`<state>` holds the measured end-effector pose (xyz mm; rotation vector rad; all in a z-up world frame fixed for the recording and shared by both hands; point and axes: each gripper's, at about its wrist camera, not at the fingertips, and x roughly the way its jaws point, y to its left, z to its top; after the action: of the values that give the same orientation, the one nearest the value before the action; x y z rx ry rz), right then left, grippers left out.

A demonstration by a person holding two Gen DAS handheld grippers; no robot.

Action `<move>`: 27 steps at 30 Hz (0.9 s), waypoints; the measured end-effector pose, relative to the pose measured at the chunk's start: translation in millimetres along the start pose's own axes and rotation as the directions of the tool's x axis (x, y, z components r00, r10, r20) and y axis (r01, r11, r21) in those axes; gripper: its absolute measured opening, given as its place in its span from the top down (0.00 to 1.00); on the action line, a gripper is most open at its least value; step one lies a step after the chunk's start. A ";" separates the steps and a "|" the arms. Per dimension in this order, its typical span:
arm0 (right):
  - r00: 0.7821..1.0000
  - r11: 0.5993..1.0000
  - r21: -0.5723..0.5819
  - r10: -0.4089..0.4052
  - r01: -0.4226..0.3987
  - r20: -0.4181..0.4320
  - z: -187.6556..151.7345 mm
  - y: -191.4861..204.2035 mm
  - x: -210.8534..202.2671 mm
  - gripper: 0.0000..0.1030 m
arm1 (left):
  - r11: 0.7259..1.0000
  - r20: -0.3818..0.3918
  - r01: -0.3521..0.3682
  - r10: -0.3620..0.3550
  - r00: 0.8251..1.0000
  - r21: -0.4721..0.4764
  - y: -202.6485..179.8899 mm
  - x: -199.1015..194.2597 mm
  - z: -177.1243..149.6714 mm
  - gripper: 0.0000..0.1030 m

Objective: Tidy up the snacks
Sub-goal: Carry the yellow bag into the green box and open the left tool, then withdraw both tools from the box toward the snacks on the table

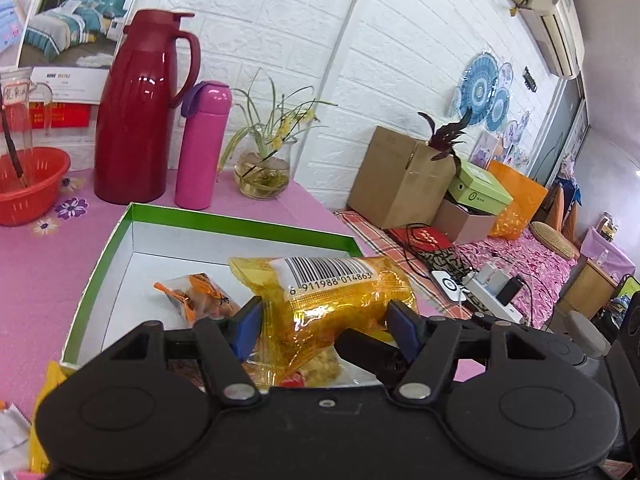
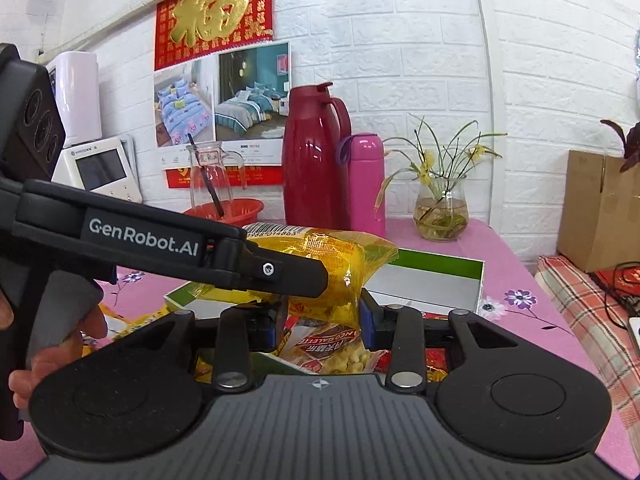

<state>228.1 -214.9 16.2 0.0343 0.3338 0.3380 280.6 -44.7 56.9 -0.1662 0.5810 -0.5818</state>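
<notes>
My left gripper (image 1: 324, 328) is shut on a yellow snack bag (image 1: 340, 296) with a barcode label and holds it over the front of the green-edged box (image 1: 132, 216). A small orange-wrapped snack (image 1: 200, 296) lies inside the box. In the right wrist view the same yellow bag (image 2: 340, 256) hangs in the left gripper's black fingers (image 2: 288, 272), above the box (image 2: 440, 268). My right gripper (image 2: 324, 324) is open and empty, just below the bag, over a pile of snack packets (image 2: 320, 348).
On the pink tablecloth behind the box stand a red thermos jug (image 1: 140, 120), a pink bottle (image 1: 204, 144), a glass vase with a plant (image 1: 264, 172) and a red basket (image 1: 28, 184). Loose packets (image 1: 16, 436) lie at the front left. Cardboard boxes (image 1: 400, 176) sit at right.
</notes>
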 end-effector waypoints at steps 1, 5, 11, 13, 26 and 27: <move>1.000 1.000 -0.009 -0.016 0.016 -0.005 -2.1 0.0 6.7 0.35 | 1.000 -0.006 -0.010 0.010 1.000 -0.002 4.5 6.1 -0.4 0.18; 0.991 0.989 -0.082 -0.129 0.125 -0.046 -13.7 2.3 24.9 0.08 | 0.995 -0.028 -0.082 0.081 0.996 -0.047 22.3 21.3 -10.3 0.00; 0.993 0.997 -0.022 -0.077 0.075 -0.085 -15.7 -5.2 16.6 0.07 | 0.993 -0.060 -0.089 0.084 0.995 -0.077 33.5 11.1 -18.1 0.00; 0.995 0.998 -0.025 -0.066 0.065 -0.072 -12.3 -1.6 7.7 0.06 | 0.993 -0.046 -0.089 0.086 0.995 -0.076 30.6 -0.8 -17.0 0.00; 0.986 0.985 0.054 0.163 -0.161 -0.034 -20.7 30.5 -73.5 0.00 | 0.979 0.000 -0.174 0.175 0.985 -0.106 20.6 -128.4 -55.5 0.00; 0.982 0.982 0.059 0.182 -0.179 -0.044 -25.2 34.3 -76.1 0.00 | 0.976 0.002 -0.178 0.180 0.984 -0.123 24.1 -138.0 -63.9 0.00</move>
<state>141.2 -208.3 19.5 0.1107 0.3902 0.5101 162.0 53.5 61.4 -0.2304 0.6120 -0.3698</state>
